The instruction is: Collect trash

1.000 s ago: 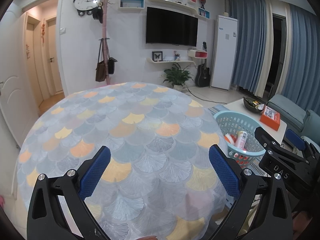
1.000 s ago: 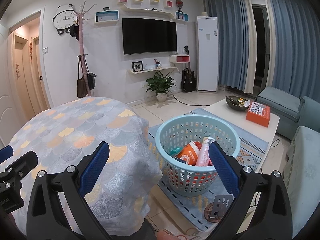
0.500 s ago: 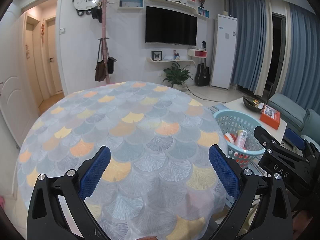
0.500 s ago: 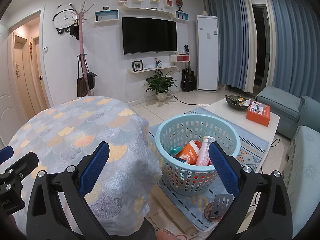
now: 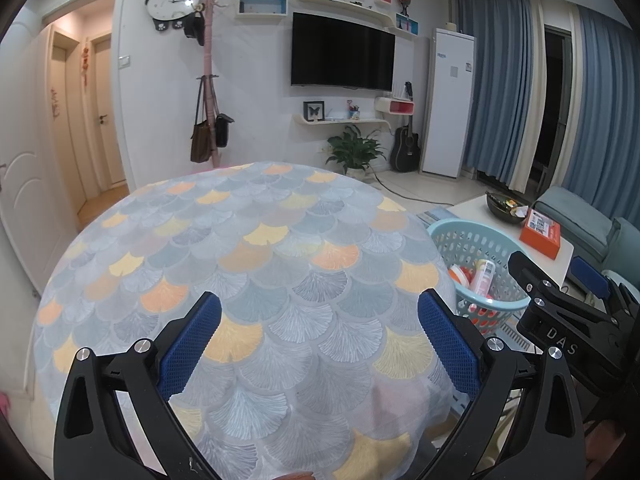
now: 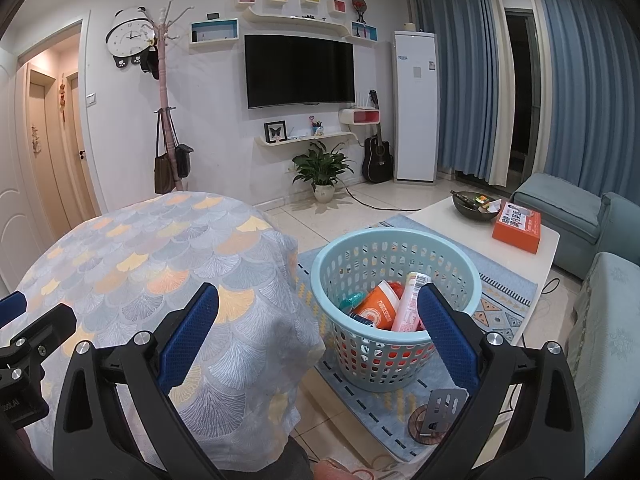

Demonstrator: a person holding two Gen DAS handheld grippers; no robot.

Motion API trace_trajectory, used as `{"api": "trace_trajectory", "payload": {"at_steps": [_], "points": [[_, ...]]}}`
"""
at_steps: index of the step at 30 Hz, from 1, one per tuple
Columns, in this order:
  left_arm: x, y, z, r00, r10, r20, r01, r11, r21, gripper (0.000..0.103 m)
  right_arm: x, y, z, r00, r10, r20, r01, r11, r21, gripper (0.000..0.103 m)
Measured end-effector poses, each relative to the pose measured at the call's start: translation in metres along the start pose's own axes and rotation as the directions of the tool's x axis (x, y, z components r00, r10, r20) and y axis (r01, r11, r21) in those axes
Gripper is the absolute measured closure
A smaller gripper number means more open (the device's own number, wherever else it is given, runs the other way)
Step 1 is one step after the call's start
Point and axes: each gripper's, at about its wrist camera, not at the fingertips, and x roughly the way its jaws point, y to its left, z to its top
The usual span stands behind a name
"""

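While the left wrist view looks out over the round table, its scale-patterned cloth fills the middle of the frame with nothing lying on it, and the left gripper hangs over the near edge at the bottom, blue pads wide apart and holding nothing. Off at centre right, the pale blue basket peeks out from behind the table's rim, with a pink tube and an orange-and-white container showing inside. Just in front of it, at lower right, there's the right gripper, black with "DAS" on its body, seen from the side, fingers spread. Further right sits a white coffee table carrying an orange box and a dark bowl. Now the right wrist view: the right gripper sits at the bottom centre, tongs fully parted, empty, and aimed between table and basket. That basket stands on a patterned rug right of centre, just beside the hanging cloth of the table. The collected trash is in it: the orange-and-white container, the pink tube leaning upright against it, and something teal at the left. A sliver of the left gripper pokes in at the lower left edge. Upper centre, a TV hangs on the wall.
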Motion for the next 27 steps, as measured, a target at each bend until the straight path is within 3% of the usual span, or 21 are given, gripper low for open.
{"api": "trace_trajectory", "payload": {"at_steps": [27], "points": [[-0.0031,0.0046,-0.0039,1.0,0.006,0.019,-0.007,1.0,0.014,0.007,0.0003,-0.0053,0.0027,1.0,0.004,0.005,-0.004,1.0,-0.003,0.008]]}}
